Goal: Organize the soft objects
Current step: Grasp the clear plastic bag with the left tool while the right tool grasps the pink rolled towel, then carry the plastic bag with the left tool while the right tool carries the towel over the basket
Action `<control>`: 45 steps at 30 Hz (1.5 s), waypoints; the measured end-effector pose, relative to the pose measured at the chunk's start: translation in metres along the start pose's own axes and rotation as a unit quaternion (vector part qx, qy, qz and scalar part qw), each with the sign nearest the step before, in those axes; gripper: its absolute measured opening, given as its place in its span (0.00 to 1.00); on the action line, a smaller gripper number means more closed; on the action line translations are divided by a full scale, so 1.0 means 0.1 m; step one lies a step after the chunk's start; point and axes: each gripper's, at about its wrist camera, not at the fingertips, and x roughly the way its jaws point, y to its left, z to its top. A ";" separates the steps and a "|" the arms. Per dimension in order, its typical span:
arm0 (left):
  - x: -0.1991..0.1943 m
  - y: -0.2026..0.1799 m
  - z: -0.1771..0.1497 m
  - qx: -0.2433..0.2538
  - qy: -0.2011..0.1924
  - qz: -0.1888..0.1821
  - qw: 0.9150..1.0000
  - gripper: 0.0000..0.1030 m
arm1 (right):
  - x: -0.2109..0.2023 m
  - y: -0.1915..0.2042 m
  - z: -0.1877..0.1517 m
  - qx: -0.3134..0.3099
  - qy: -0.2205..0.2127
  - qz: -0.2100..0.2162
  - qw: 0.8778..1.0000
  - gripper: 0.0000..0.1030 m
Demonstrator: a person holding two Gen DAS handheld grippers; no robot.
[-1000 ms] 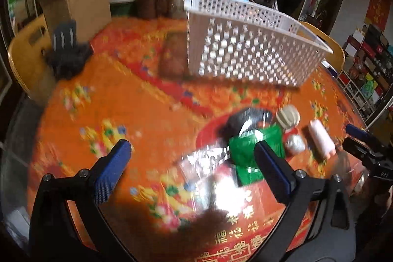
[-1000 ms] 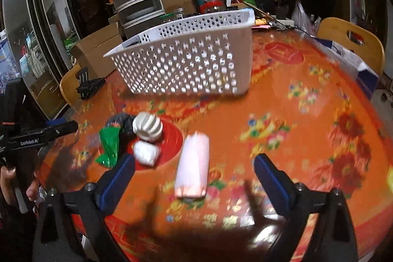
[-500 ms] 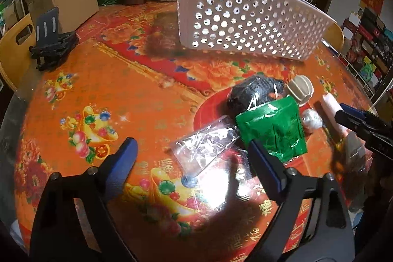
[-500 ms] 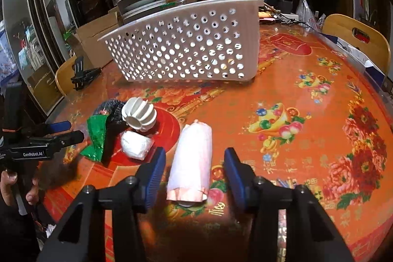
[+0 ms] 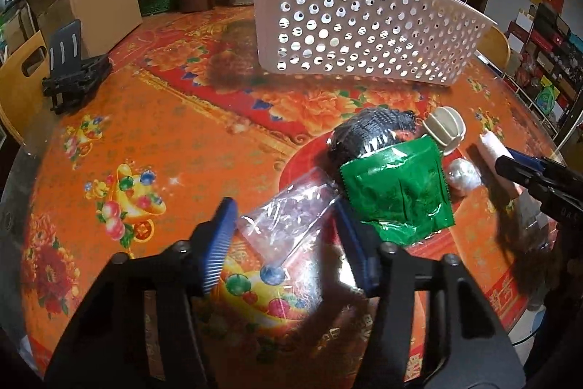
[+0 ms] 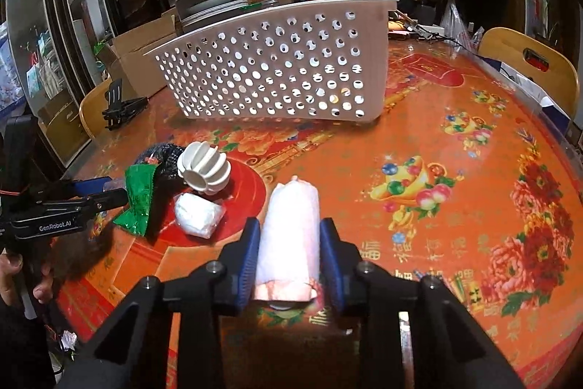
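My left gripper (image 5: 284, 243) is low over the orange table, its jaws closing around a clear plastic bag (image 5: 288, 221). The pads sit at the bag's edges without squeezing it. Just right of it lie a green foil packet (image 5: 397, 192), a black mesh bundle (image 5: 368, 133), a white ribbed ball (image 5: 446, 128) and a white wrapped wad (image 5: 462, 175). My right gripper (image 6: 289, 243) is still closing, and its blue pads press both sides of a pink wrapped roll (image 6: 291, 225) that lies on the table. A white perforated basket (image 6: 284, 72) stands behind.
A black folding stand (image 5: 73, 72) and a cardboard box (image 5: 91, 6) sit at the table's far left. Jars, drawers and bags crowd behind the basket. A yellow chair (image 6: 528, 68) stands at the right edge. A hand (image 6: 14, 279) holds the left gripper's handle.
Both grippers sank toward the table and their jaws narrowed. The left came around the clear bag; the right closed onto the pink roll.
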 end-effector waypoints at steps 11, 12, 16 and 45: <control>-0.13 0.04 -0.03 -0.006 -0.035 -0.011 0.999 0.46 | 0.05 0.01 0.01 -0.003 0.011 0.003 1.000 0.30; -0.14 0.04 -0.04 -0.005 -0.038 -0.010 0.999 0.46 | 0.05 0.01 0.01 -0.003 0.011 0.004 1.000 0.30; -0.17 0.03 -0.04 -0.003 -0.044 -0.010 0.999 0.45 | 0.04 0.02 0.01 -0.005 0.010 0.002 1.000 0.29; -0.53 0.05 0.09 -0.008 -0.087 -0.001 0.996 0.45 | -0.10 0.01 0.01 -0.001 -0.016 -0.001 1.000 0.28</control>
